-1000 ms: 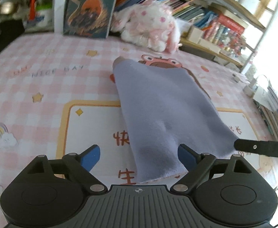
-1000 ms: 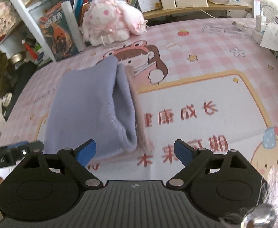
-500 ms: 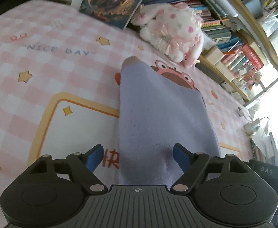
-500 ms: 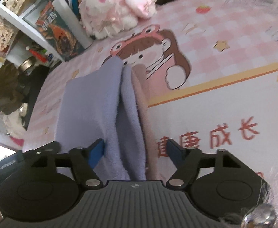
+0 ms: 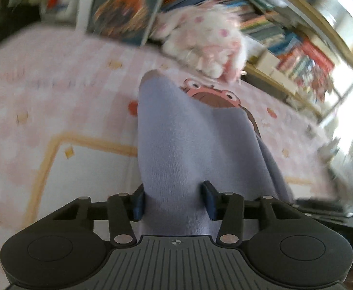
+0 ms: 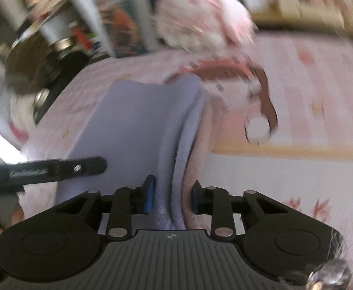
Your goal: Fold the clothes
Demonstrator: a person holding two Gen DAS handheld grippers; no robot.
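Lavender garment (image 5: 188,149) between closing jaws of left gripper (image 5: 175,201) and right gripper (image 6: 171,197).

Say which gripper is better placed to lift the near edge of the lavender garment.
Neither alone. The left gripper and right gripper are each closing with the near edge of the lavender garment between their pads. Right straddles the layered fold, left the flat corner, so lifting together looks best.

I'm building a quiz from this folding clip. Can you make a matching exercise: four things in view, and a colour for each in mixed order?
Things:
1. folded garment
2. plush toy
3. gripper pads
4. frame line printed on the bedsheet

Colours:
A. blue
B. yellow-orange
C. lavender
D. white with pink spots

Pairs: 1-C, 2-D, 3-A, 4-B
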